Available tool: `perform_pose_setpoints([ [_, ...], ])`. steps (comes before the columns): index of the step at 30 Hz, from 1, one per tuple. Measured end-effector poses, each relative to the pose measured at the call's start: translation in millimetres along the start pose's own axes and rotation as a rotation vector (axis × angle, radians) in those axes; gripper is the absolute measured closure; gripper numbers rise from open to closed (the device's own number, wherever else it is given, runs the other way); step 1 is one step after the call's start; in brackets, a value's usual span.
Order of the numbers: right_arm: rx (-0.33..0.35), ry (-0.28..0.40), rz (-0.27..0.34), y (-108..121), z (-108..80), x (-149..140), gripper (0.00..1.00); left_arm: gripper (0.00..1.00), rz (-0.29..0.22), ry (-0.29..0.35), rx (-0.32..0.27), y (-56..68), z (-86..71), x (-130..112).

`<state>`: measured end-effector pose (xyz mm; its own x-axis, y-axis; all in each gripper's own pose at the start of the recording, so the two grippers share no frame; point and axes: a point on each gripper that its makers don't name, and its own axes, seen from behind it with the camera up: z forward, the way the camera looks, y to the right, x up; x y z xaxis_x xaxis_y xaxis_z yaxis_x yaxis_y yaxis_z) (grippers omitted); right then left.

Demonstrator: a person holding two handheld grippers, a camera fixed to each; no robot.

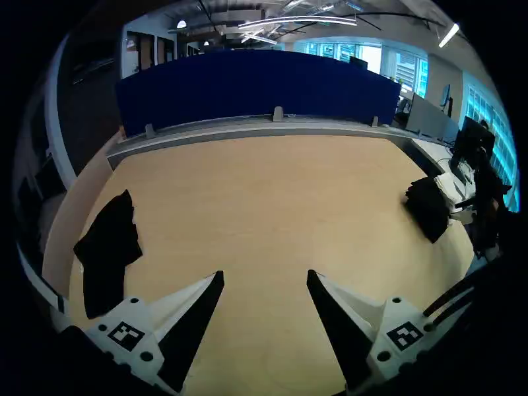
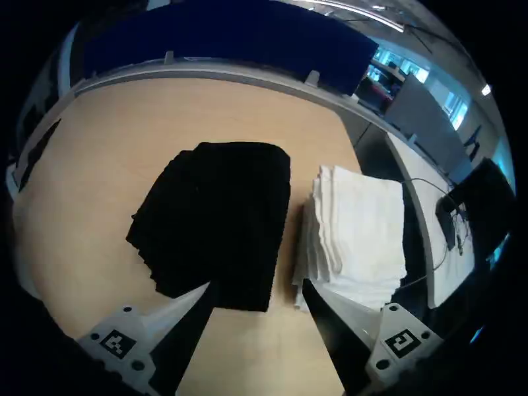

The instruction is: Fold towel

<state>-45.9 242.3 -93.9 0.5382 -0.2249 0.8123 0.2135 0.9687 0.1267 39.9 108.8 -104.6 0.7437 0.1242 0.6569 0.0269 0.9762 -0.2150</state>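
Left tongs, right tongs released | black towel at 8 o'clock | should pinch corner, spread flat

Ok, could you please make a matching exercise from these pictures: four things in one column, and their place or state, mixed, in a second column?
Things:
1. white towel stack
2. loose black towel
3. blue divider
4. left gripper

Place or state:
A. open, above bare table
B. along the table's far edge
C. unfolded, near the left edge in the left gripper view
D. beside the folded black stack

Pairs: 1-D; 2-C; 3-B; 4-A
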Motion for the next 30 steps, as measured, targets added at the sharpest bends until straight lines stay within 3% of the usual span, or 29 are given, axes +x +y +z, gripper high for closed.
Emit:
perform_pose_setpoints([
  [15,-0.089,0.271,0.16,-6.9,-32.9,53.1,0.02,0.07,-0.007,0.022,-0.007,-6.8,-1.6,3.1],
  [30,-0.095,0.473,0.264,-17.7,-64.2,94.0,0.02,0.07,-0.015,0.072,-0.01,-10.0,3.5,17.8],
])
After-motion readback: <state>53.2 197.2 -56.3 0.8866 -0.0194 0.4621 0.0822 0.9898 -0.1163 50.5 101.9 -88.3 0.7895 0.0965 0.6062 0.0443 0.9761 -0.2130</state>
